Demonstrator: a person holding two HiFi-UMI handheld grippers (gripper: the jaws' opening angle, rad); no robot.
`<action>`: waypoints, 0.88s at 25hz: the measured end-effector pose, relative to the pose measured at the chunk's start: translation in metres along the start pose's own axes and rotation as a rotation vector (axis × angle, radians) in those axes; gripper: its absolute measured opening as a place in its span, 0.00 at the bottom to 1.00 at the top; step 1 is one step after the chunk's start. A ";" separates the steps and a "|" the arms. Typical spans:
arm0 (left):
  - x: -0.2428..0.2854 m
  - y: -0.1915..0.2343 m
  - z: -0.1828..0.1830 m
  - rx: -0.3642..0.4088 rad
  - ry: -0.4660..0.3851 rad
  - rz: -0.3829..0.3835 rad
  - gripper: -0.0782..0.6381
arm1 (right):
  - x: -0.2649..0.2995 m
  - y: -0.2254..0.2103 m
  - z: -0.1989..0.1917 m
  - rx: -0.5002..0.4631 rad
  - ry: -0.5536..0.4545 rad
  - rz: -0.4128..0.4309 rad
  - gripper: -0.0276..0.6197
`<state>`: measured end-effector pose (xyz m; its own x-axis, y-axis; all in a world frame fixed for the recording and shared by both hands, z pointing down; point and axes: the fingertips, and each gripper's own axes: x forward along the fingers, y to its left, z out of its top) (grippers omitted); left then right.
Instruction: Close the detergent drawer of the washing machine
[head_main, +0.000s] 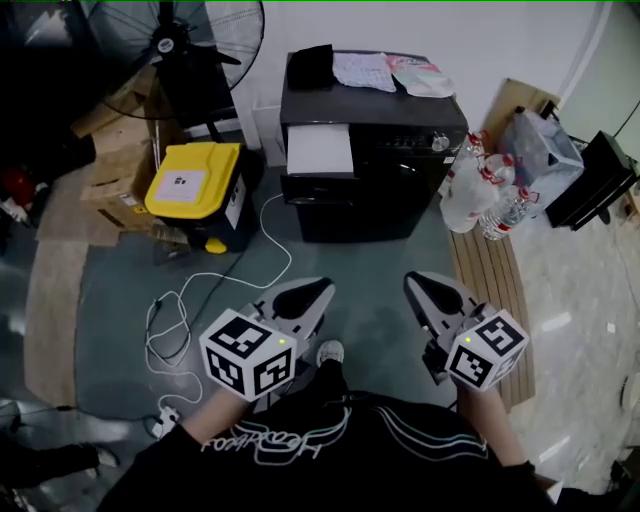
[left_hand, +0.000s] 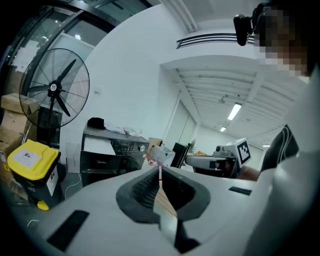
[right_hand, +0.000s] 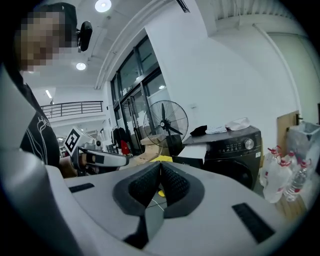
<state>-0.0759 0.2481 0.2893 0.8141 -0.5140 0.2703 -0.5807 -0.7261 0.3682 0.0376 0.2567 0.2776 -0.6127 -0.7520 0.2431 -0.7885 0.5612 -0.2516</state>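
A black washing machine (head_main: 400, 170) stands ahead on the floor, and its white detergent drawer (head_main: 319, 149) sticks out at its upper left. The machine (left_hand: 111, 156) and open drawer (left_hand: 97, 145) also show in the left gripper view, and the machine (right_hand: 235, 150) and drawer (right_hand: 198, 150) in the right gripper view. My left gripper (head_main: 322, 290) and right gripper (head_main: 412, 280) hover side by side well short of the machine. Both are shut with nothing between the jaws. Each gripper view shows its own jaws closed, the left gripper (left_hand: 160, 172) and the right gripper (right_hand: 160, 167).
Cloths (head_main: 385, 72) lie on top of the machine. A yellow-lidded box (head_main: 195, 185) and a standing fan (head_main: 180, 45) are to its left, and bundled water bottles (head_main: 480, 190) and a wooden board (head_main: 490, 290) to its right. A white cable (head_main: 200, 290) trails over the floor.
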 end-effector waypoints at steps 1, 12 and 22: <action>0.008 0.012 0.003 -0.009 0.007 0.000 0.16 | 0.012 -0.008 0.002 0.004 0.009 0.001 0.09; 0.079 0.118 0.026 -0.058 0.054 -0.010 0.16 | 0.107 -0.078 0.015 0.042 0.077 -0.023 0.09; 0.113 0.179 0.011 -0.067 0.099 0.015 0.16 | 0.140 -0.111 0.009 0.065 0.125 -0.071 0.09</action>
<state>-0.0882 0.0547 0.3759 0.8028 -0.4745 0.3610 -0.5944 -0.6852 0.4210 0.0398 0.0858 0.3312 -0.5603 -0.7380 0.3760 -0.8276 0.4811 -0.2891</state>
